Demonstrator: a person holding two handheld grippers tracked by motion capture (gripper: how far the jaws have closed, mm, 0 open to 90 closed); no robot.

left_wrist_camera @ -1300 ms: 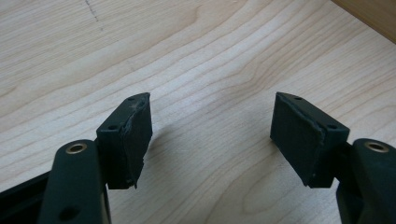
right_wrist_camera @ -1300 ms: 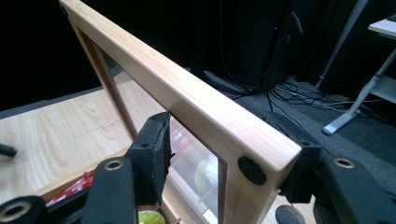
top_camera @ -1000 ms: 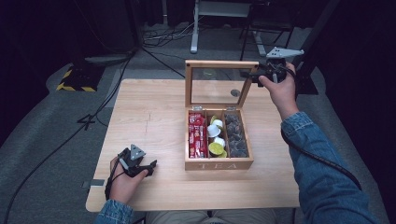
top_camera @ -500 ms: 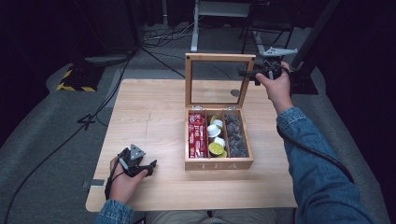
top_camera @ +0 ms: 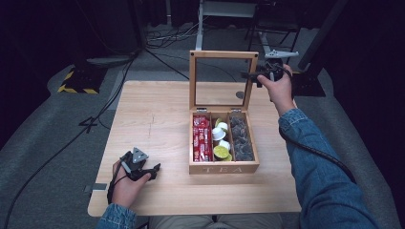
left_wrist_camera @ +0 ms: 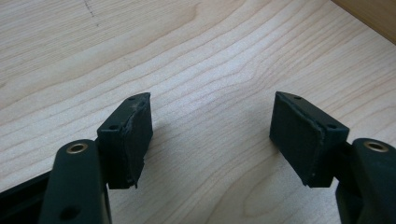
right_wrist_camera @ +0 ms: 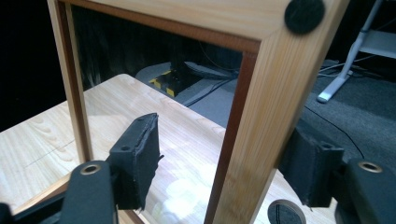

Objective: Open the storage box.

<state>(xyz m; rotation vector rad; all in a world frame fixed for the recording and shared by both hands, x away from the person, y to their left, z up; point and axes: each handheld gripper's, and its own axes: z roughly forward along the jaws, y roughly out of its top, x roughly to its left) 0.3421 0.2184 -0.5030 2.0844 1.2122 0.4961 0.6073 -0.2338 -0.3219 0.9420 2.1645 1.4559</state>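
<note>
At the near left of the table (top_camera: 153,119), the left gripper (top_camera: 143,171) rests low over bare wood. Its jaws are wide apart and hold nothing. It is well away from the box, so it is not the one for the lid.

In the middle sits the tea box (top_camera: 223,167), with "TEA" on its near wall. It has three rows inside. The left row has red packets (top_camera: 202,138). The middle row has small cups (top_camera: 221,143), white and green. The right row has dark bags (top_camera: 241,138).

The lid (top_camera: 223,54) stands straight up at the far side of the box. It is a wood frame with a clear window. Its right side bar runs up and down.

At the far right, the right gripper (top_camera: 252,75) is at that bar, high up. In the right gripper view the bar (right_wrist_camera: 261,121) sits between the two jaws. The jaws are wide, and I cannot tell if they touch the wood. This hand is the near one for the lid.

Nothing stands in the way. Pushing too far back could tip the box.
</note>
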